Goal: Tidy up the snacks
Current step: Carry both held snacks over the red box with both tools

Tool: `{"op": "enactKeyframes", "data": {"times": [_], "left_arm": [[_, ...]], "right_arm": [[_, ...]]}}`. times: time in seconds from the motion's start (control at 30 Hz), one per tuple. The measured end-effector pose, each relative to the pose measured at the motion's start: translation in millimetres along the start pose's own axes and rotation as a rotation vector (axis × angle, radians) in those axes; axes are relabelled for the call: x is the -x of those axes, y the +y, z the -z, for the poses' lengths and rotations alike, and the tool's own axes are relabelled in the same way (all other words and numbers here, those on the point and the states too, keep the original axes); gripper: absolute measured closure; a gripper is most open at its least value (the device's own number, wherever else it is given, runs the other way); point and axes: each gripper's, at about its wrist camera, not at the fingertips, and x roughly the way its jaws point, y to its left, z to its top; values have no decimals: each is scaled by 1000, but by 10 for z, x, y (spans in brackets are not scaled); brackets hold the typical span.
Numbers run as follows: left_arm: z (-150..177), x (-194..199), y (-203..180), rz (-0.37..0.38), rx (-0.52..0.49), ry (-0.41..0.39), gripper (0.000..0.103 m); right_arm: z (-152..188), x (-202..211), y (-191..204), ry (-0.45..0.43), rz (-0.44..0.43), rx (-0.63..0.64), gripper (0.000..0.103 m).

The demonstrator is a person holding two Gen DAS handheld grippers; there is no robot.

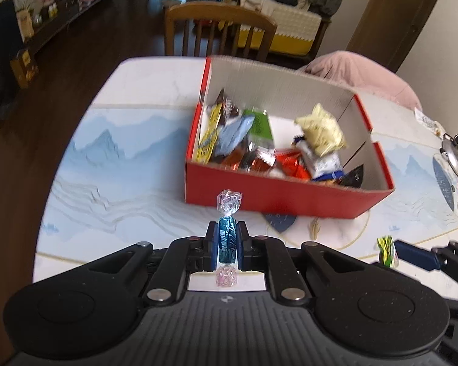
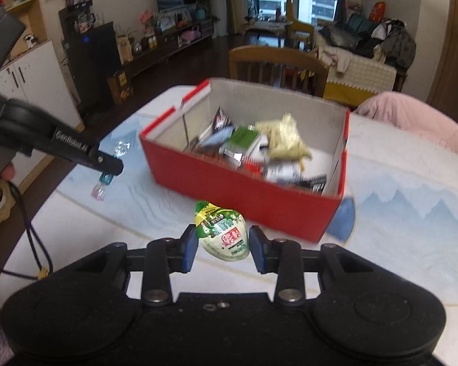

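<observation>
Blue candy (image 1: 227,242) in L gripper (image 1: 227,245), R gripper (image 2: 222,247) w/ green packet (image 2: 222,234).

Red box (image 1: 278,195) walls stand ahead; top open, table (image 1: 122,183) bare left of box.

A blue candy (image 1: 227,242) with clear twisted ends is held upright, clamped at its middle. A green-and-white egg-shaped packet (image 2: 222,232) is held above the table, near the red box (image 1: 278,193), which is open and filled with mixed snack packets (image 1: 267,146).
</observation>
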Motion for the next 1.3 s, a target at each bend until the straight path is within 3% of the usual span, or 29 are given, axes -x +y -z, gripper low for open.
{"op": "enactKeyframes", "data": {"times": [0.2, 0.53, 0.87, 1.3], "left_arm": [[-222, 147, -113, 15, -62, -68, 92], [-643, -14, -313, 12, -145, -76, 92], [-965, -541, -341, -23, -152, 11, 92], [-975, -1175, -395, -26, -157, 150, 92]], "right_arm": [[-316, -33, -59, -49, 33, -18, 68], [-740, -362, -284, -48, 93, -68, 68], [-779, -906, -539, 76, 129, -150, 68], [-653, -1284, -692, 181, 134, -165, 67]]}}
